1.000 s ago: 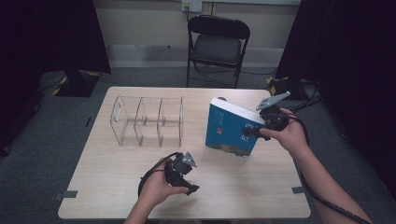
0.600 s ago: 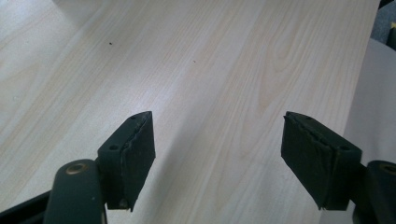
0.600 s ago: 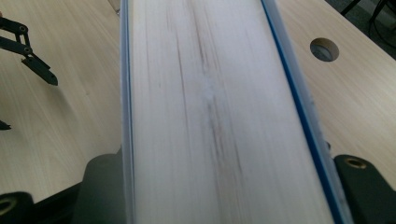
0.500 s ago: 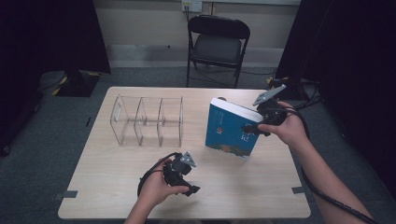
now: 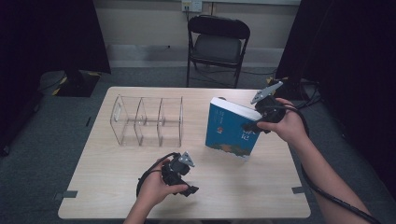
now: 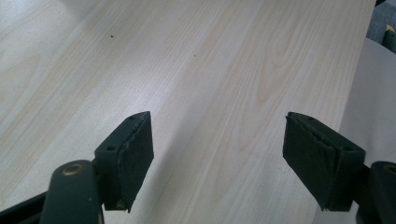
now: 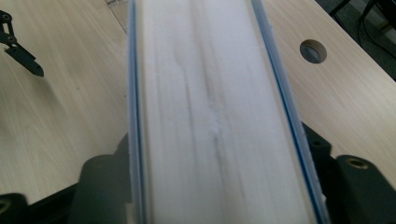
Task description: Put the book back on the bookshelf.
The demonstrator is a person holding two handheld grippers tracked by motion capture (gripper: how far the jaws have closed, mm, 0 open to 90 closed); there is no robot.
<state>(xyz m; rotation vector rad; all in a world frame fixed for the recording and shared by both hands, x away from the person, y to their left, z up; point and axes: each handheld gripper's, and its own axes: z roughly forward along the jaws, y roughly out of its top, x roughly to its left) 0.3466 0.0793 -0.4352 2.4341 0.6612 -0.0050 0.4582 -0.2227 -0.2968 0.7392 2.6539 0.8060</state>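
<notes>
Tabletop (image 5: 261, 182): book (image 5: 231, 133) between right hand-held gripper (image 5: 250, 126) jaws.

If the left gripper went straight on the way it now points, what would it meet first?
Most likely the light wooden table top itself. The left gripper has open, empty jaws angled down at bare wood. The table's edge lies off to the right in its view, but depth is hard to judge.
</notes>
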